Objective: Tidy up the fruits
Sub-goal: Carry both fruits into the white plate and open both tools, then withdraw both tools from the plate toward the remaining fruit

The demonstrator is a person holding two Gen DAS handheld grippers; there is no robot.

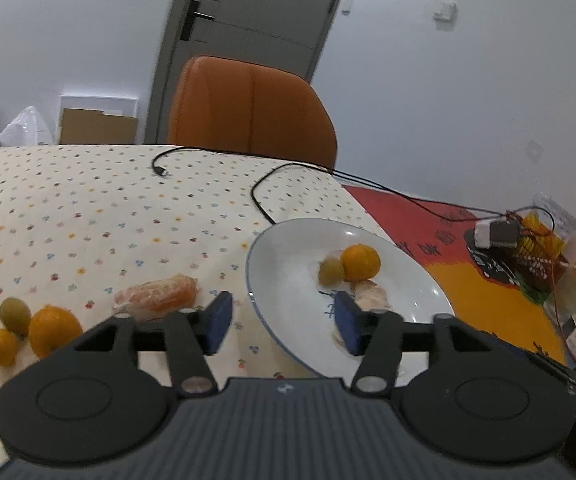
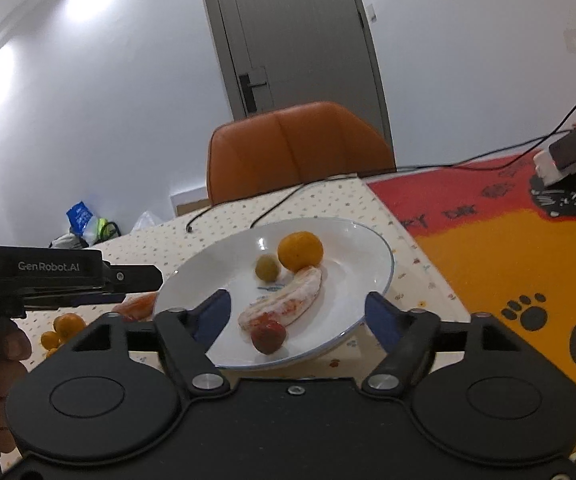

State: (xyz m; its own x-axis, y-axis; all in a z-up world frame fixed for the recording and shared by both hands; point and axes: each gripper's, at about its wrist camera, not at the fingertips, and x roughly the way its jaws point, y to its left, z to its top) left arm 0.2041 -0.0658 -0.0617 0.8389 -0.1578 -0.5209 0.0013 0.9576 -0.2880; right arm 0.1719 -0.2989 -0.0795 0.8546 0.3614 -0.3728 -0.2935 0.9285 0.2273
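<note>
Partly hidden behind the wide, empty left gripper, a pale peeled piece on the plate, perhaps citrus.

Spread left gripper above white plate rim, peeled orange alongside.

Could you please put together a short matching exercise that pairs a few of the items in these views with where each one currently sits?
Things:
1. red fruit
2. peeled orange segment wrapped in film
3. charger block
4. orange chair

Places:
A. on the dotted tablecloth, left of the plate
B. behind the table's far edge
C. on the plate, at its near rim
D. on the red and orange mat, right of the plate

Pairs: 1-C, 2-A, 3-D, 4-B
</note>
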